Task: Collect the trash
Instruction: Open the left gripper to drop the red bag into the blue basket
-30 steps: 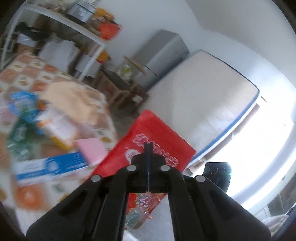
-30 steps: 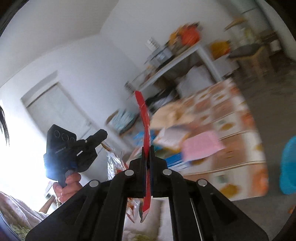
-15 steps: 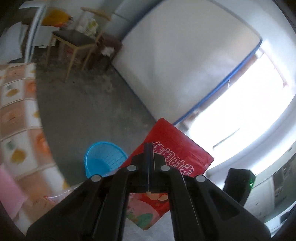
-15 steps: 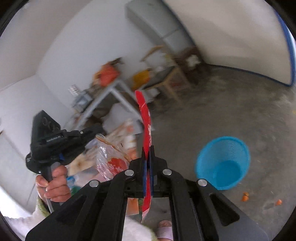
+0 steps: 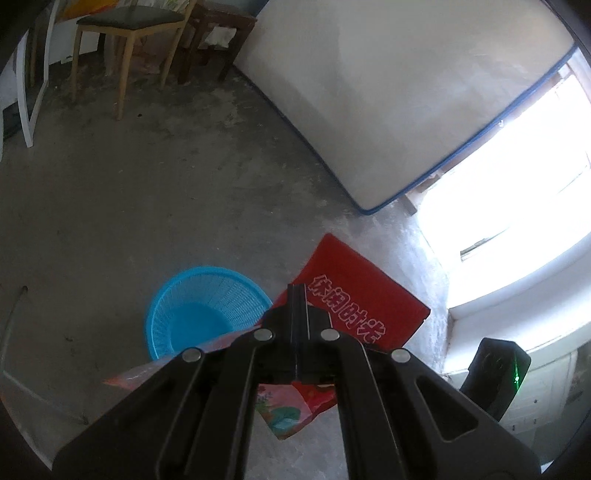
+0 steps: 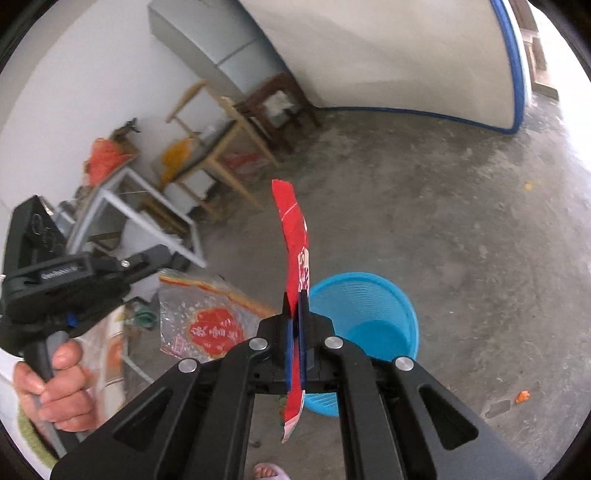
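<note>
Two pieces of trash are in hand, one per tool. In the right wrist view the right tool (image 6: 293, 314) has its jaws closed on a red wrapper (image 6: 293, 236), seen edge-on and rising up the middle of the frame, with its lower end hanging below the jaws. Just right of it and lower, a blue basket (image 6: 384, 306) stands on the concrete floor (image 6: 461, 221), and its inside looks bare. At the left of that frame a hand (image 6: 55, 387) holds the left tool (image 6: 159, 254), which is clamped on a clear wrapper with a red print (image 6: 207, 321).

In the left wrist view the left tool (image 5: 297, 295) is closed too, its jaws pressed together at lower centre, and an edge of the clear wrapper (image 5: 166, 365) shows to their lower left. The red wrapper (image 5: 354, 291) lies flat-faced to this camera just right of the jaws, showing white lettering. The blue basket (image 5: 207, 314) sits left of centre, below the jaws.

Further out, a white mattress with blue trim (image 5: 388, 92) leans at upper right, and a wooden chair (image 5: 125, 33) stands at upper left.
</note>
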A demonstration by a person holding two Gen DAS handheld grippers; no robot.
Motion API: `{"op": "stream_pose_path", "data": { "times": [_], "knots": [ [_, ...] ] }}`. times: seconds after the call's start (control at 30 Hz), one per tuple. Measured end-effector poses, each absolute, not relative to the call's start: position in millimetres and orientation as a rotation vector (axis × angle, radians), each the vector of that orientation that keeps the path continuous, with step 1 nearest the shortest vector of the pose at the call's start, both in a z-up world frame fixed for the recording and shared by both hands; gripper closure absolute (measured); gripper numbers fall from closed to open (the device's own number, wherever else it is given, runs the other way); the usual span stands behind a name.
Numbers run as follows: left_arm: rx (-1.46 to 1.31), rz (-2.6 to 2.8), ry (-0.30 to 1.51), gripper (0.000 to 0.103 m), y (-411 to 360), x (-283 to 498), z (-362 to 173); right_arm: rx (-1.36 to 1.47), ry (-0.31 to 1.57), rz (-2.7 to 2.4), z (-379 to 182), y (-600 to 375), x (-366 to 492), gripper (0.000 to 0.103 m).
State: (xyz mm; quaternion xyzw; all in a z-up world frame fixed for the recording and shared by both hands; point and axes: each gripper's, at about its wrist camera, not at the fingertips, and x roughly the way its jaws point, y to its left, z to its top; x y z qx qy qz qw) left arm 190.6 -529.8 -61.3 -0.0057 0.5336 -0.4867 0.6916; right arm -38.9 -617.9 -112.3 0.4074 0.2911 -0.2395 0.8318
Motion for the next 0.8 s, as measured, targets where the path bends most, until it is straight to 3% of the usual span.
{"op": "stream_pose_path", "data": {
  "times": [0.1, 0.17, 0.23, 0.4, 0.67, 0.8],
  "knots": [
    [0.015, -1.038, 1.231, 0.095, -542.7, 200.5, -83.4, 0.854, 0.648, -0.558, -137.3, -629.3, -28.5, 0.099],
    [0.042, -0.987, 1.257, 0.059, -543.7, 202.2, -95.2, 0.893, 0.696, -0.578, -169.5, -636.7, -24.1, 0.092],
    [0.049, -0.959, 1.282, 0.057, -539.5, 202.1, -103.5, 0.917, 0.762, -0.619, -201.3, -643.3, -21.5, 0.070],
    [0.044, -0.933, 1.266, 0.053, -519.7, 205.7, -95.6, 0.949, 0.783, -0.682, -232.0, -638.7, -39.3, 0.066],
    [0.085, -1.005, 1.143, 0.048, -461.4, 178.5, -26.0, 0.923, 0.759, -0.702, -209.2, -615.3, -83.3, 0.066],
    [0.083, -1.076, 1.073, 0.038, -429.3, 151.8, 12.9, 0.873, 0.745, -0.687, -179.6, -590.0, -104.3, 0.054]
  ]
}}
